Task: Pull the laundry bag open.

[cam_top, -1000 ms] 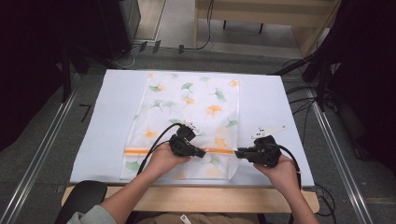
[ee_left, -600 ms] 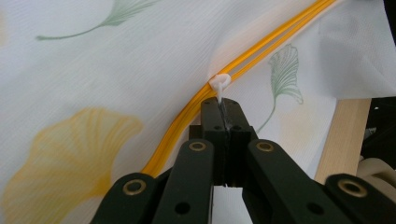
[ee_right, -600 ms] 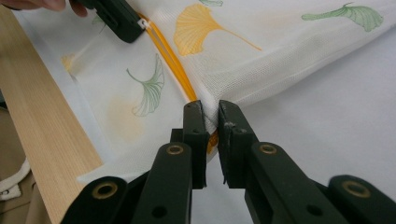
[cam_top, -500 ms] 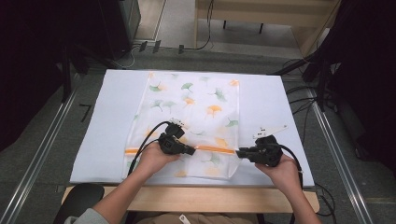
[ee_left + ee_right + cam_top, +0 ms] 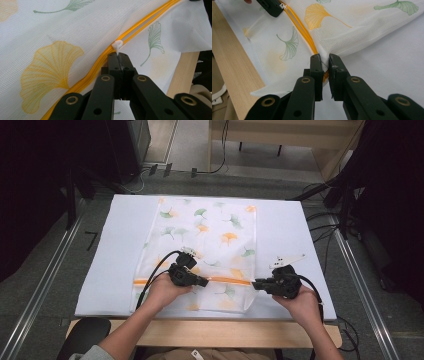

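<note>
High view: mesh bag lies flat mid-desk, orange zipper across its near part. Left gripper is clenched on the white pull, approx. mid-zipper; right gripper pinches the bag's right edge at the zipper end. Looks abt half done; whether opening or closing, can't tell.

One mesh bag, one orange zipper, two tools.

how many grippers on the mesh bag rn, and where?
2. The left gripper is at mid-zipper, fingers shut on the white zipper pull. The right gripper pinches the mesh bag at its right edge, where the orange zipper ends.
</note>
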### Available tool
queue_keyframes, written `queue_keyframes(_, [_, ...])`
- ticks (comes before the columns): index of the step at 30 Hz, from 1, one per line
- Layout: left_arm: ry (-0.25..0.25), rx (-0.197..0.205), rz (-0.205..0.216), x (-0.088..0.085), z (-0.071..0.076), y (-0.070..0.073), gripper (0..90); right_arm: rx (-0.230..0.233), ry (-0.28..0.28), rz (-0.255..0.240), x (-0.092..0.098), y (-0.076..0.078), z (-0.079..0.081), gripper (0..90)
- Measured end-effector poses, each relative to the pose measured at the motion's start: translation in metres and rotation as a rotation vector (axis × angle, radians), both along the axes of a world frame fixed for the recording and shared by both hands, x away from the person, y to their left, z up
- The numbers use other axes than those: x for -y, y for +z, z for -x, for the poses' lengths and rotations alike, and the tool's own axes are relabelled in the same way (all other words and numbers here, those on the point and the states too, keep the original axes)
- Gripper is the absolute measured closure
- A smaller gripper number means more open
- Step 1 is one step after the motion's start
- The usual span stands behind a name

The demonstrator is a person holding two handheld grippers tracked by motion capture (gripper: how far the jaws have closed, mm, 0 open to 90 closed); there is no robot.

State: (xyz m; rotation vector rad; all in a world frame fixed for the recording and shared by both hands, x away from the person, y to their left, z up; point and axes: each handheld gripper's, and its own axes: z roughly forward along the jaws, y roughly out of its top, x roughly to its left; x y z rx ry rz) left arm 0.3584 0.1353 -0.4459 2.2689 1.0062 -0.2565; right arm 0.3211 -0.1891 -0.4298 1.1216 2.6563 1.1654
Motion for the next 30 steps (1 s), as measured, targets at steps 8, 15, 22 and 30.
queue_keyframes(8, [-0.006, -0.003, -0.012, -0.002, 0.001, 0.000, 90.0, 0.002, 0.001, 0.000, 0.001, -0.001, 0.000, 84.4])
queue_keyframes(15, [0.016, -0.010, -0.037, -0.032, 0.003, 0.005, 90.0, -0.007, -0.001, 0.006, 0.001, -0.002, -0.001, 84.4])
queue_keyframes(22, [-0.008, 0.017, -0.006, -0.035, 0.005, 0.007, 90.0, -0.009, -0.007, 0.011, -0.001, -0.002, -0.001, 84.5])
queue_keyframes(30, [-0.002, 0.005, 0.007, -0.037, 0.005, 0.008, 90.0, -0.010, -0.002, 0.013, -0.002, -0.003, -0.001, 84.5])
